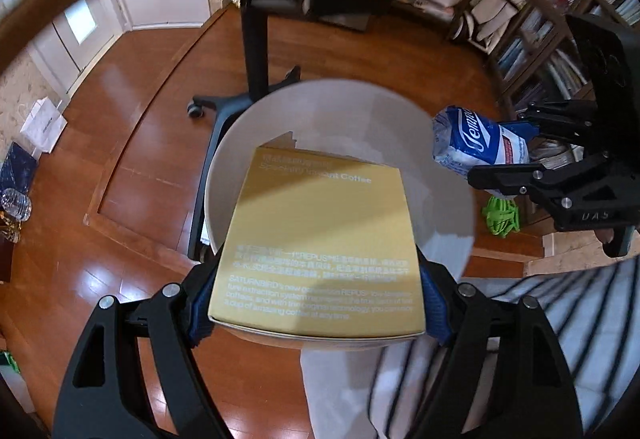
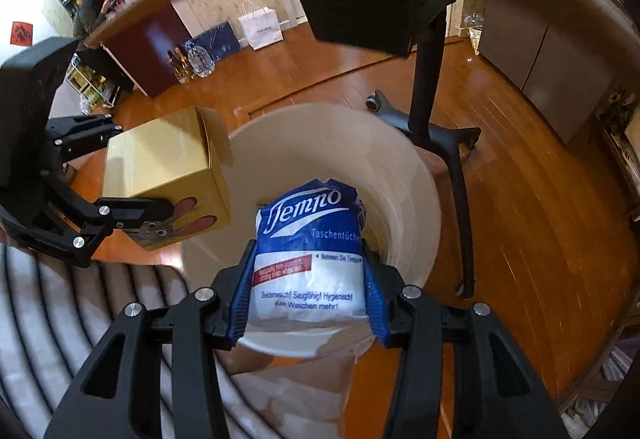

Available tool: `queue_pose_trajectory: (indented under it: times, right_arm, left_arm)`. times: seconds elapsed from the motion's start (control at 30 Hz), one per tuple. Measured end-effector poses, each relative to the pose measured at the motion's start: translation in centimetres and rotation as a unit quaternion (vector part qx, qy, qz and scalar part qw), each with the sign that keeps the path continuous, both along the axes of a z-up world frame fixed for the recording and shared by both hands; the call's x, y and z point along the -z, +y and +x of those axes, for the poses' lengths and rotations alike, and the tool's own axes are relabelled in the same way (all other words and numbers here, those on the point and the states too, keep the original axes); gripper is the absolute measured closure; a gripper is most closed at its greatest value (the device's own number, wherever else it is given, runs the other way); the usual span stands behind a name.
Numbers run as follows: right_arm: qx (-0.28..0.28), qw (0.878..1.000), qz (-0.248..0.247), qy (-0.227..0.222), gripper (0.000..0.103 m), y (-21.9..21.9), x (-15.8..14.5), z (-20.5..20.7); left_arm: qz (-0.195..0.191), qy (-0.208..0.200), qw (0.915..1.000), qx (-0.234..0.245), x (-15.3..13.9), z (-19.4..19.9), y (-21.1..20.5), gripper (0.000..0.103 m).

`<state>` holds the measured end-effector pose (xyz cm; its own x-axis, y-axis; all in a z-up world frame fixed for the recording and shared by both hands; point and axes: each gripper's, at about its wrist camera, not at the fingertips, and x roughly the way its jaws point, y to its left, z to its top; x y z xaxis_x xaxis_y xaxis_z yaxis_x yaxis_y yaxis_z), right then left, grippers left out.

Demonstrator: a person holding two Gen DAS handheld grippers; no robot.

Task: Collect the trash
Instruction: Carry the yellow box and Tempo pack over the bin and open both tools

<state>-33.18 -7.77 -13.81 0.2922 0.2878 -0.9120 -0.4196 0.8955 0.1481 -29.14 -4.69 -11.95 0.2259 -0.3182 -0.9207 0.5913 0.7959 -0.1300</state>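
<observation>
1. Left wrist view, item held: my left gripper is clamped on a gold coffee box, blue pads pressing its two side faces. The box's long axis runs straight forward along the fingers, and its far end reaches out over the mouth of the white bin.

2. Right wrist view, item held: my right gripper is closed on a blue-and-white tissue pack, squeezed between the pads. The pack stands lengthwise along the fingers, its torn top end pointing down toward the bin's inside.

3. Receptacle: the white bin stands on the wooden floor beside the base of a black wheeled stand. Its mouth is open and faces up toward both cameras. I see what looks like a white liner or paper inside, but cannot tell more.

4. Key relation: both items hang above the bin's opening. In the right wrist view the tissue pack sits well inside the rim's outline, while the coffee box hangs over the bin's left rim, partly outside it. In the left wrist view the tissue pack sits at the right rim.

5. Judgement: the right gripper looks better centred, so I would release the pack first. The box likely needs a nudge inward before letting go, or it may catch the rim.
</observation>
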Motion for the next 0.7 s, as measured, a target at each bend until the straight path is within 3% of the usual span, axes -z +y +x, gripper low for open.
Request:
queue_pose_trajectory:
  times: [0.27, 0.7]
  right_arm:
    - [0.004, 1.000, -0.015, 0.006, 0.057, 0.8, 2.3, 1.3]
    - [0.010, 1.000, -0.021, 0.019, 0.057, 1.3, 3.2, 2.2]
  left_arm:
    - [0.021, 0.008, 0.9997, -0.006, 2.4, 1.7, -0.3, 0.023]
    - [0.026, 0.011, 0.9996, 0.009, 2.9, 2.6, -0.5, 0.023]
